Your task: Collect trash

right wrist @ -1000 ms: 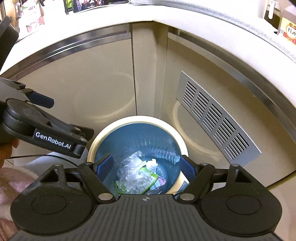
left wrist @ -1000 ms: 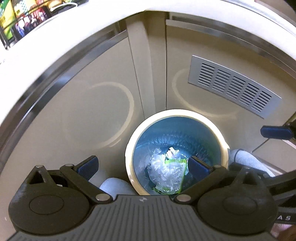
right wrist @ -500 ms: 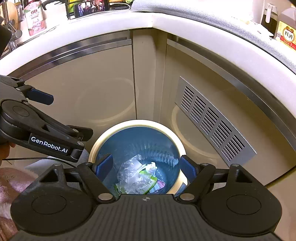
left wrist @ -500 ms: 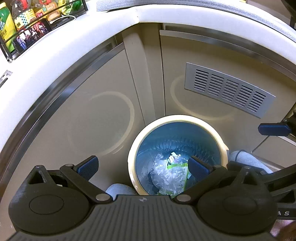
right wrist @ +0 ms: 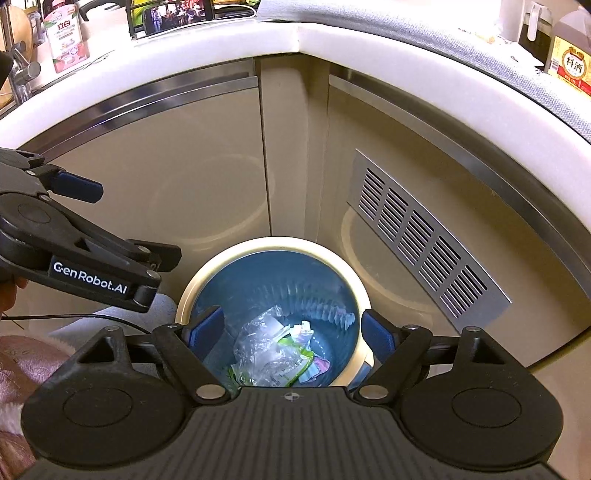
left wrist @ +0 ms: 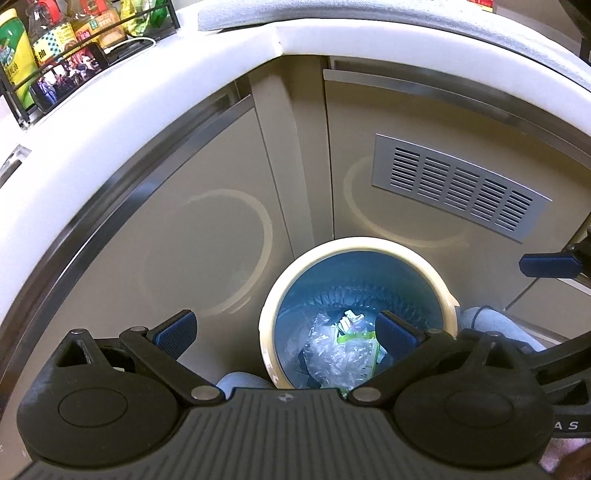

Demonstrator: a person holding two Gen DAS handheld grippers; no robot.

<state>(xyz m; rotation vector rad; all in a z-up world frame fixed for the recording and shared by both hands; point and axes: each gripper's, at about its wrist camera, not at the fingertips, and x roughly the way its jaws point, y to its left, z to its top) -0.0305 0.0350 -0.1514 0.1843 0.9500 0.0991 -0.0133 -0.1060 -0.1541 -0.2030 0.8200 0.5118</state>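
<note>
A round cream trash bin (left wrist: 369,245) with a blue liner stands on the floor in the cabinet corner; it also shows in the right wrist view (right wrist: 273,244). Crumpled clear plastic and a green-edged wrapper (left wrist: 341,349) lie at its bottom, also seen from the right wrist (right wrist: 275,356). My left gripper (left wrist: 288,332) is open and empty above the bin's left side. My right gripper (right wrist: 293,330) is open and empty right above the bin. The left gripper's body (right wrist: 74,258) shows at the left of the right wrist view.
Beige cabinet doors with a silver vent grille (left wrist: 458,186) (right wrist: 424,236) rise behind the bin. A white countertop (left wrist: 147,92) curves above, with bottles and a phone (right wrist: 177,14) on it. The person's grey-clad legs (left wrist: 491,325) flank the bin.
Both grippers have risen and pulled back from the bin, which looks smaller and lower. More of the countertop shows. Both stay open and empty.
</note>
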